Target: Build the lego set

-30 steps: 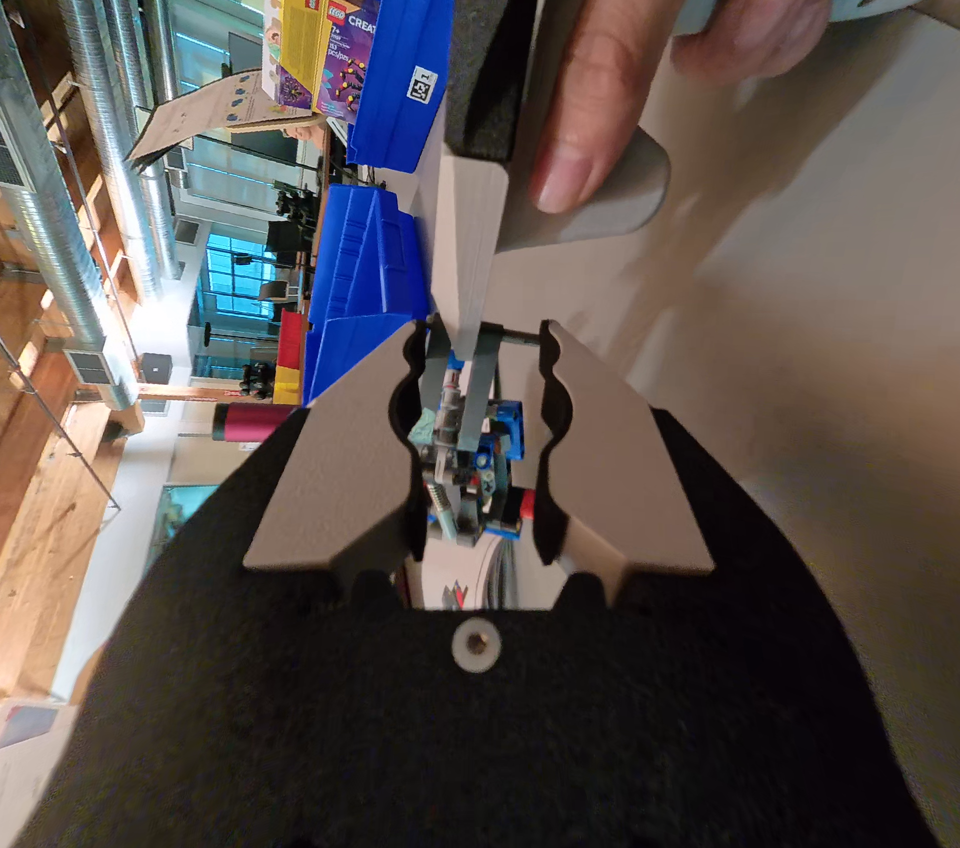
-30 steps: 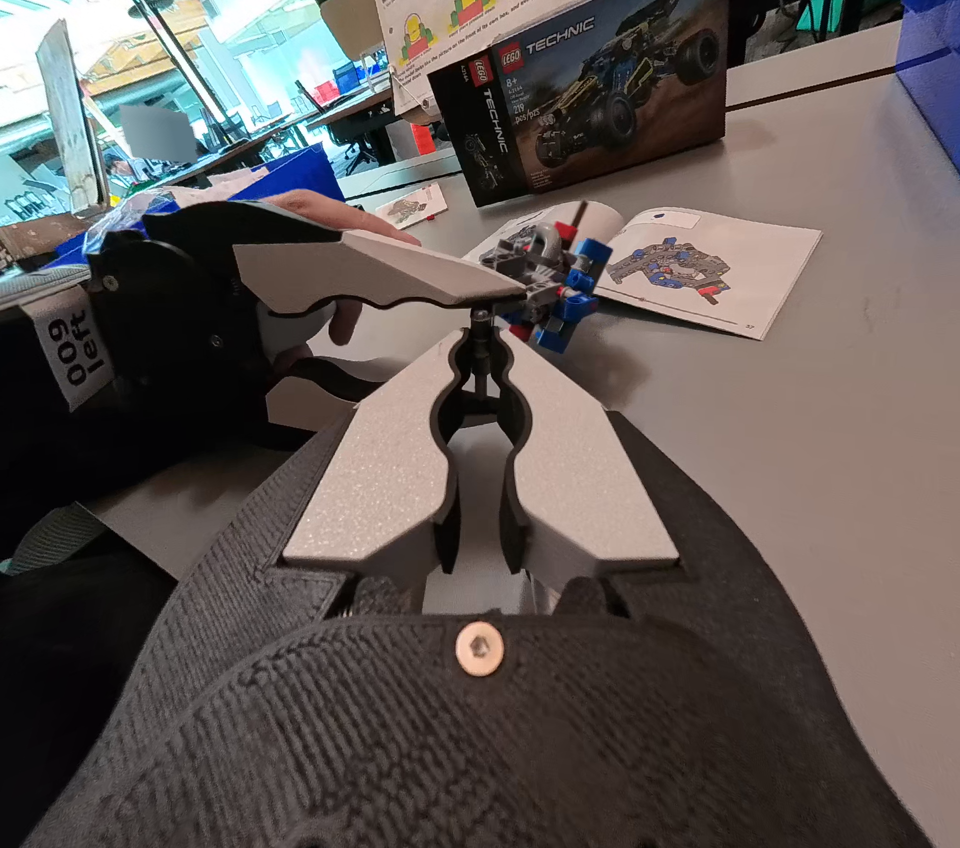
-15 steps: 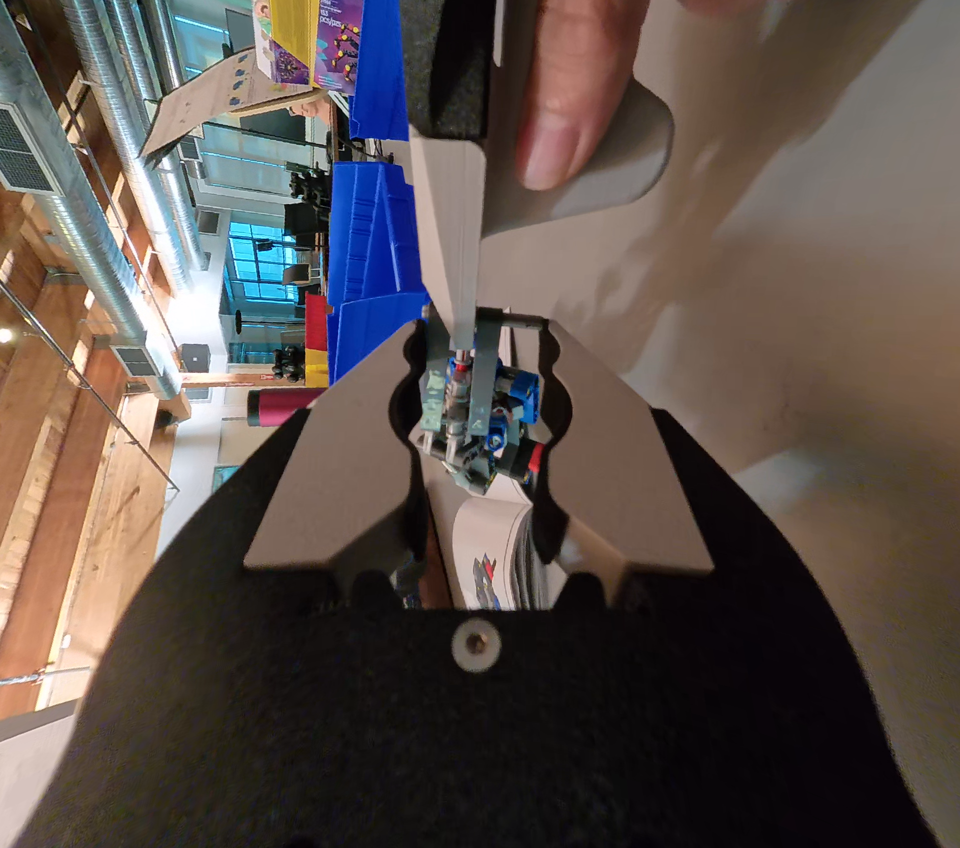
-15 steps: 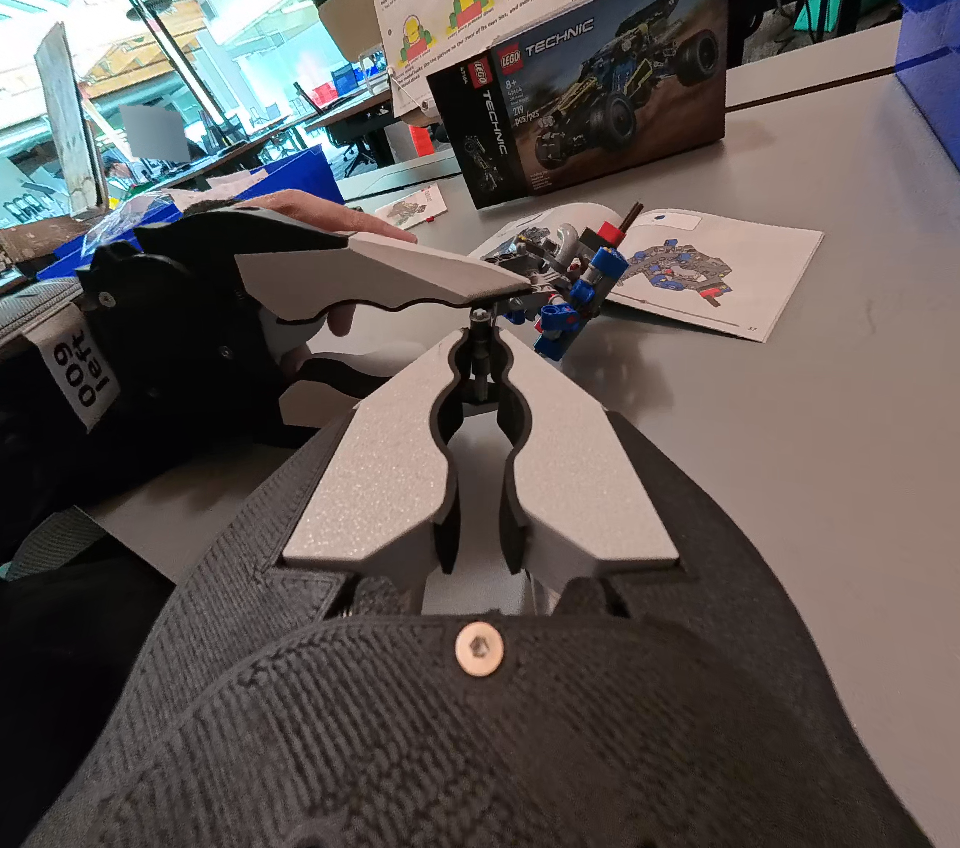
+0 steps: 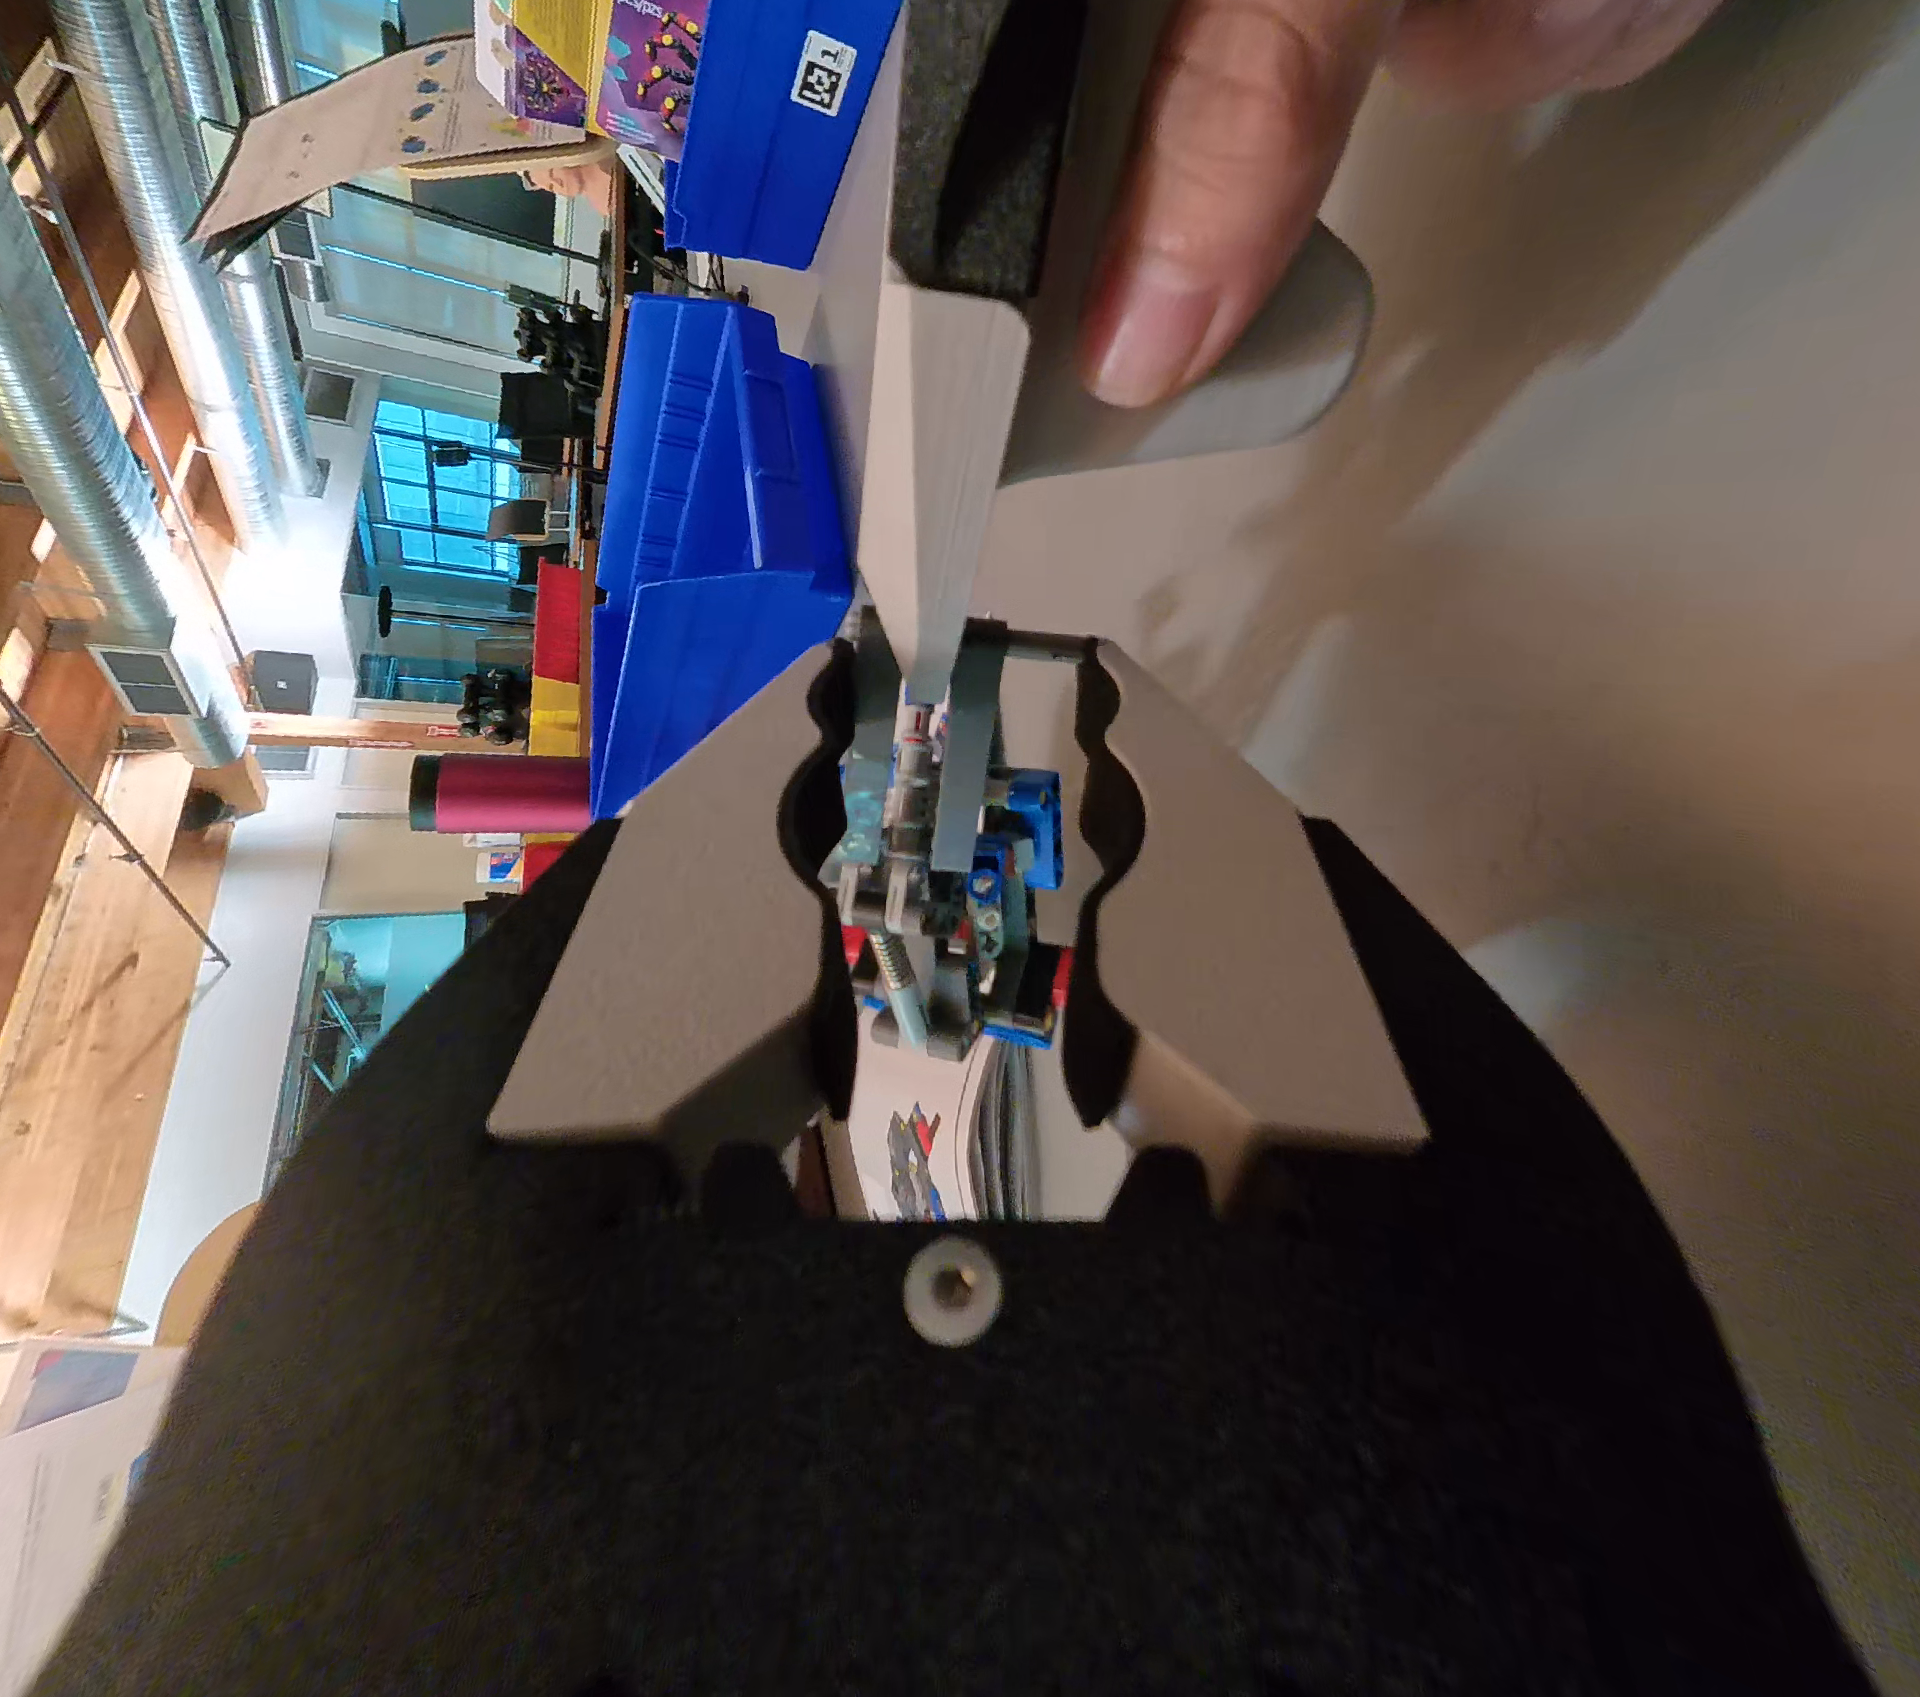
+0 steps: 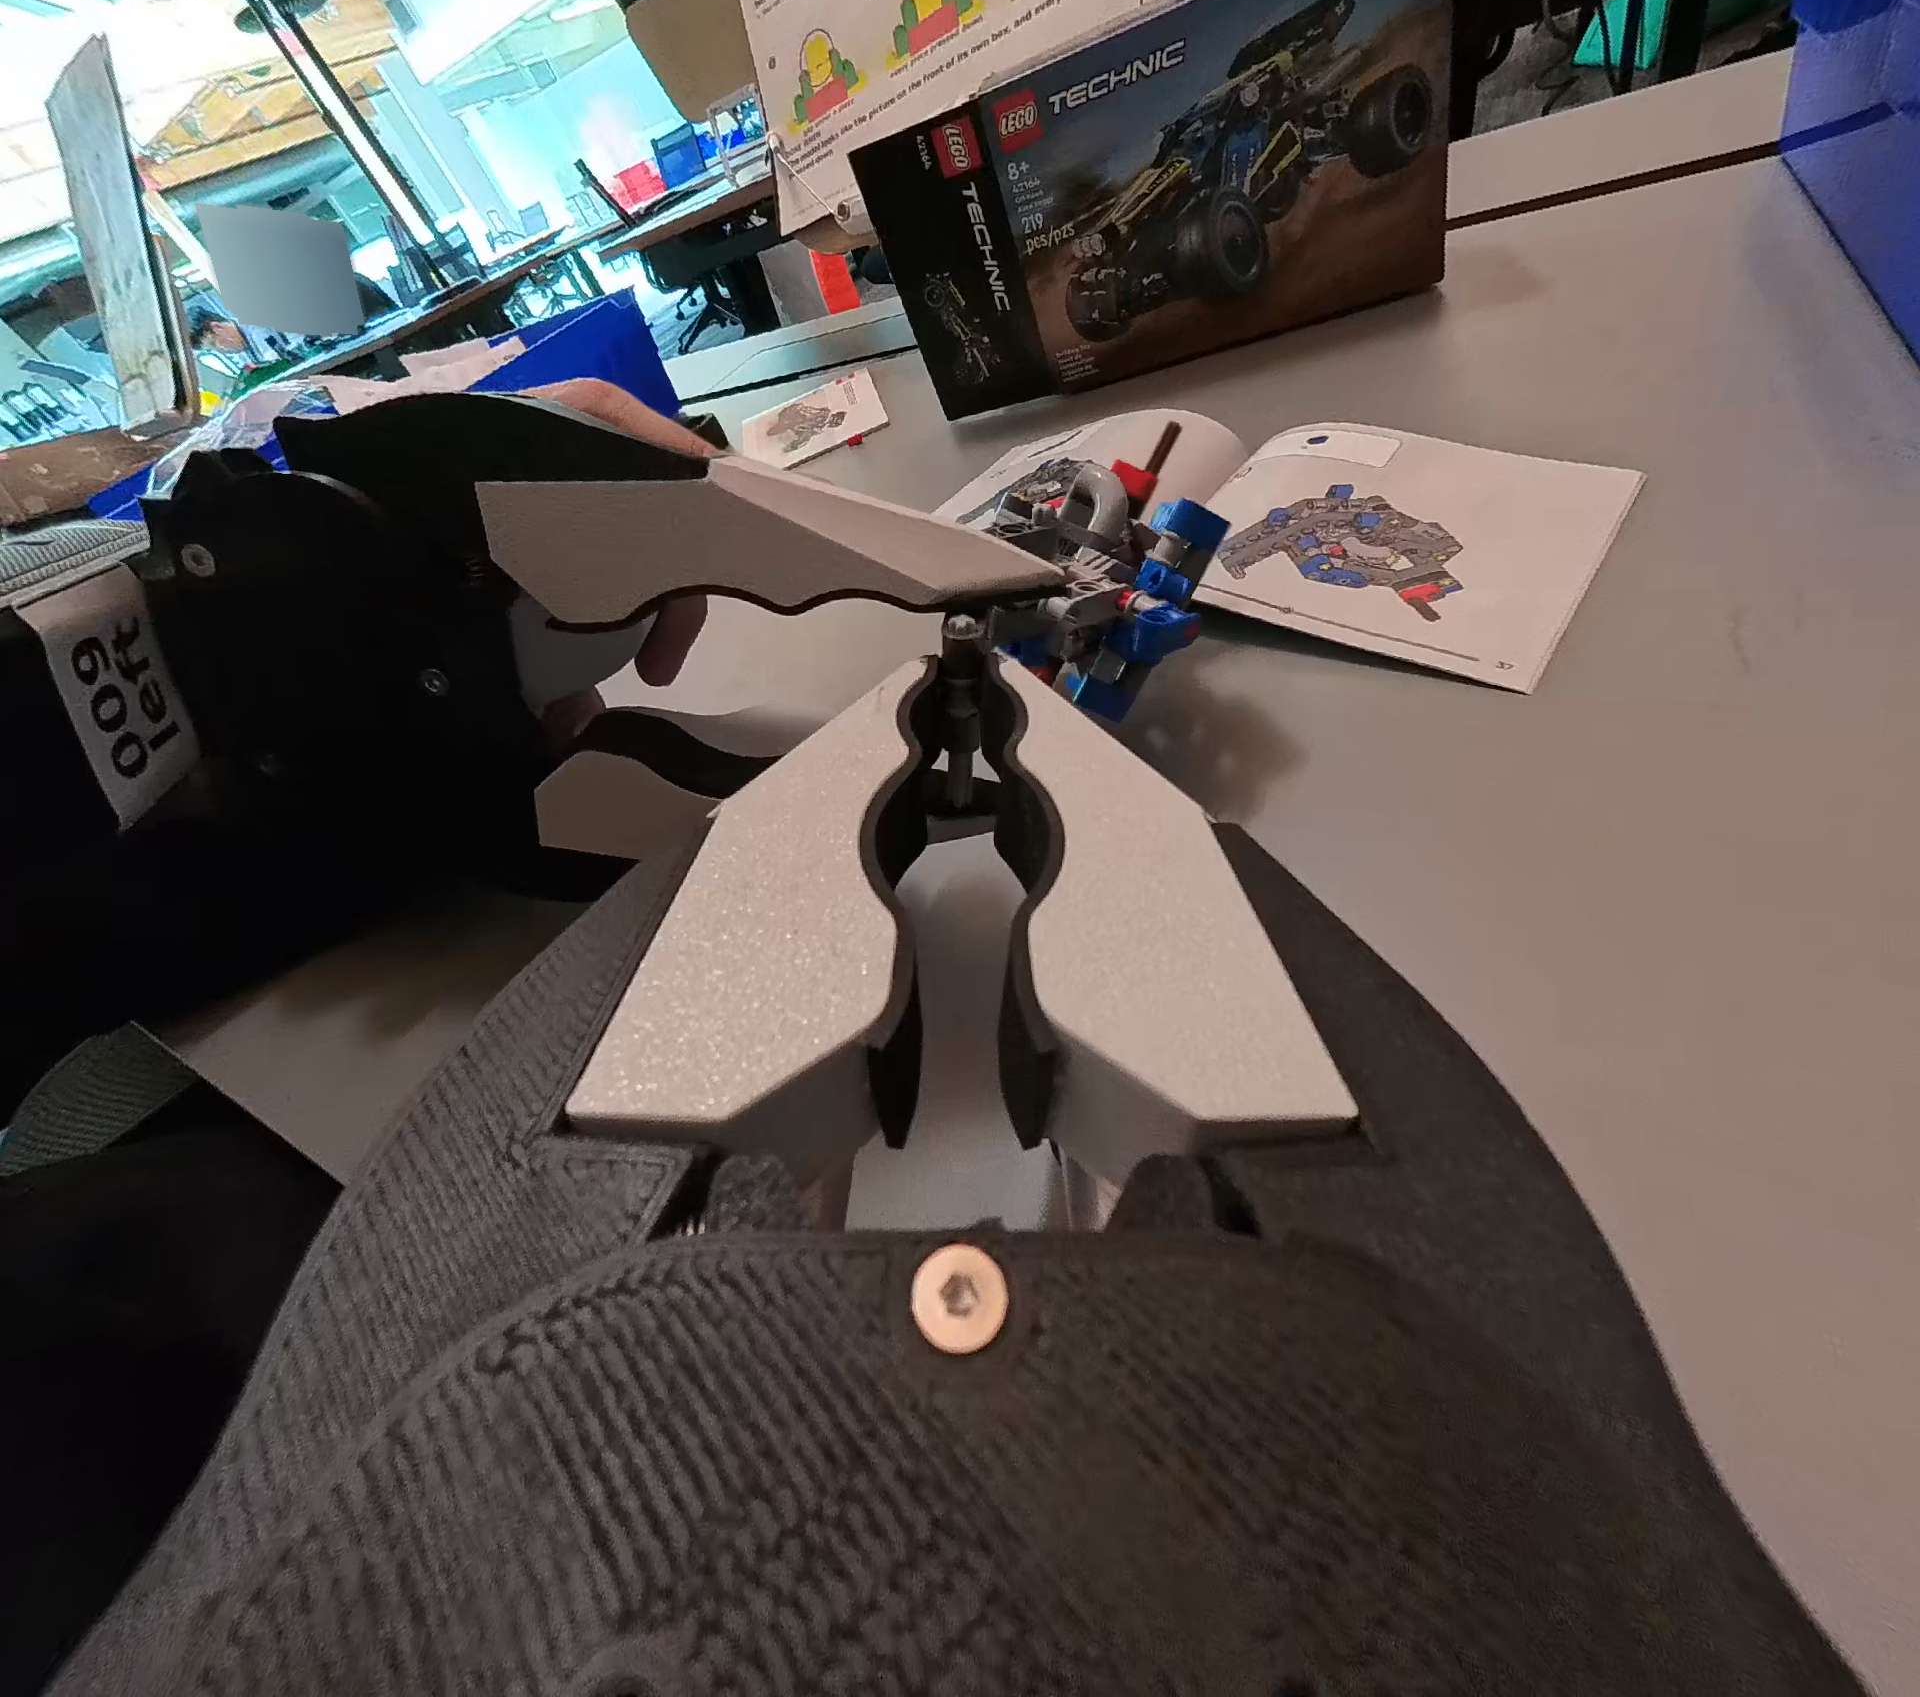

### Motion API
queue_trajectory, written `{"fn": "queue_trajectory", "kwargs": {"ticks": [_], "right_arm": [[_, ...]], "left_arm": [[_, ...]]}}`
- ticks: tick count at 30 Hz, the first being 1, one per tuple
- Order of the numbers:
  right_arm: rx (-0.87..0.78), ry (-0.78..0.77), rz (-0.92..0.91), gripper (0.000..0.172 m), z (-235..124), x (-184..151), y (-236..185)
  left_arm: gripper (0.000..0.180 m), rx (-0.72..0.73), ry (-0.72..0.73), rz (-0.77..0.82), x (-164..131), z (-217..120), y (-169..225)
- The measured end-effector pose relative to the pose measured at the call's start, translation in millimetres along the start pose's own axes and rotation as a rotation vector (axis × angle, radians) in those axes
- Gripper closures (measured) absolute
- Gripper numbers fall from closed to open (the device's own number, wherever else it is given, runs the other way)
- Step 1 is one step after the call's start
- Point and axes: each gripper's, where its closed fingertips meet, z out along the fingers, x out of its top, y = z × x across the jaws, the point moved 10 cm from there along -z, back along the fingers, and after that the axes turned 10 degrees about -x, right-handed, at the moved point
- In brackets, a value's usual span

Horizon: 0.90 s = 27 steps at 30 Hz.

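Evidently, with the left gripper [image 5: 961,660] clamped on the grey-and-blue brick assembly [image 6: 1117,577] above the open instruction booklet [image 6: 1455,546], we keep the right gripper [image 6: 961,671], closed on a dark axle [image 6: 961,712], aligned; its seating is probably incomplete.

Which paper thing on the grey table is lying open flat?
The white instruction booklet lies open on the grey table, pages up, behind the blue-and-grey brick model. The dark car-picture box stands upright; the small leaflet lies closed.
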Motion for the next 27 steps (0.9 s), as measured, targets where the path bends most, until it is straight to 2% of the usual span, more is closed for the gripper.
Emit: {"fn": "queue_trajectory", "kwargs": {"ticks": [16, 27], "right_arm": [[-0.012, -0.003, 0.026, 0.167, -0.7, -1.7, -0.3], [-0.009, 0.015, 0.057, 0.167, 2.8, -0.3, -2.2]], "left_arm": [[0.140, -0.016, 0.045, -0.012, -2.3, 0.3, 0.4], [0.140, -0.001, 0.019, -0.008, -2.4, -1.1, -2.3]]}}
